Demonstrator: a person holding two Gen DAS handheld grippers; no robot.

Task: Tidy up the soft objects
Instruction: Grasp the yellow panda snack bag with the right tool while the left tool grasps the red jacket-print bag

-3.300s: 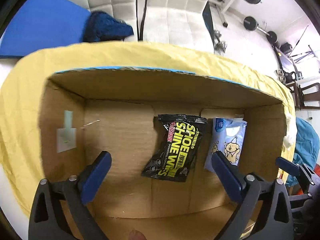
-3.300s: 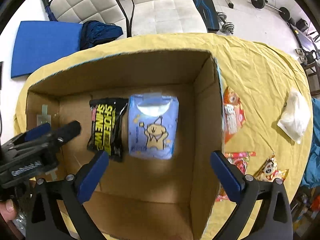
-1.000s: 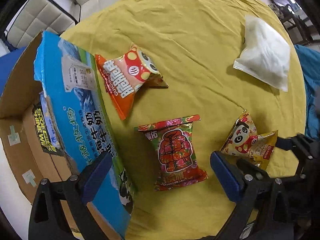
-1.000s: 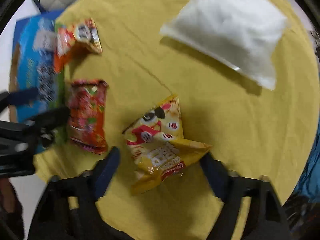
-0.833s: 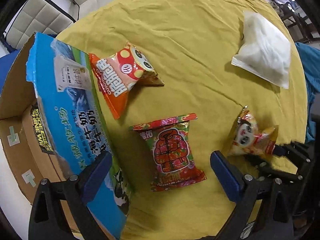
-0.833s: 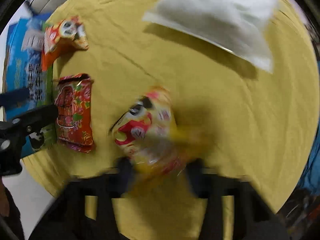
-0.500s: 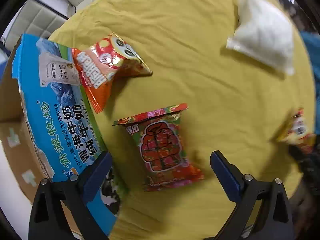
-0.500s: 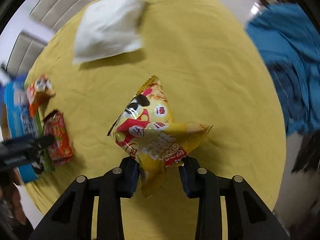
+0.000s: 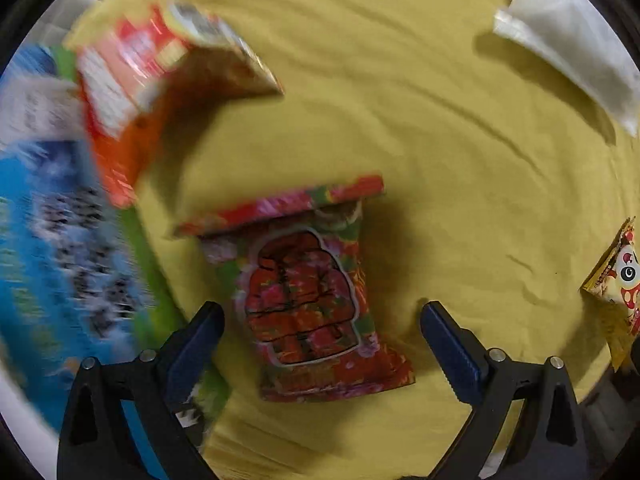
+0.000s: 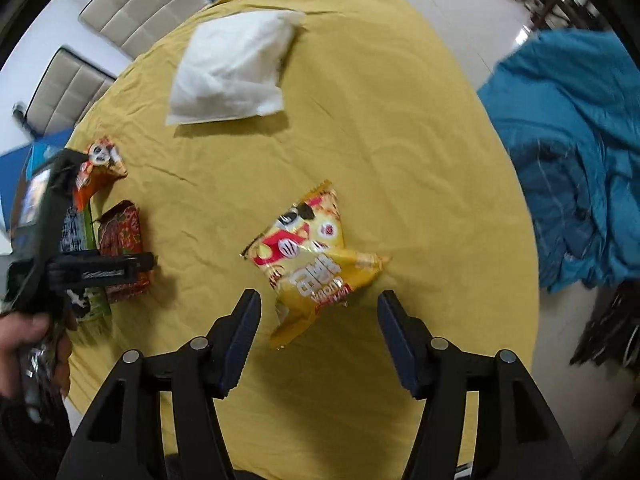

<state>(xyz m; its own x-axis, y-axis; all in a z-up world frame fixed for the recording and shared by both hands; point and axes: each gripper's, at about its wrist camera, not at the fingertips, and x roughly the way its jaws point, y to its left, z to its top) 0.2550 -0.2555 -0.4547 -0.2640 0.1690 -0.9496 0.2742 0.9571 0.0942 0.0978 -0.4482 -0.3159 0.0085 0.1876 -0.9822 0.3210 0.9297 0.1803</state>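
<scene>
In the left wrist view my left gripper point(image 9: 320, 320) is open just above a red flowered snack pack point(image 9: 304, 292) lying on the yellow cloth point(image 9: 400, 80). An orange snack bag point(image 9: 152, 92) leans against the blue carton point(image 9: 52, 248) at the left. In the right wrist view my right gripper point(image 10: 318, 312) is open, its jaws apart on either side of a yellow snack bag point(image 10: 316, 256) that lies on the cloth. A white pouch point(image 10: 236, 68) lies farther back. The left gripper point(image 10: 100, 270) shows at the left over the red pack point(image 10: 124, 240).
The round table's edge curves at the right, with a teal cloth pile point(image 10: 580, 160) beyond it. Padded chairs point(image 10: 140, 4) stand behind the table. The yellow bag also shows at the right edge of the left wrist view point(image 9: 618, 280).
My right gripper has opened and let go of the yellow snack bag, which now lies on the cloth. My left gripper has dropped closer to the red flowered pack.
</scene>
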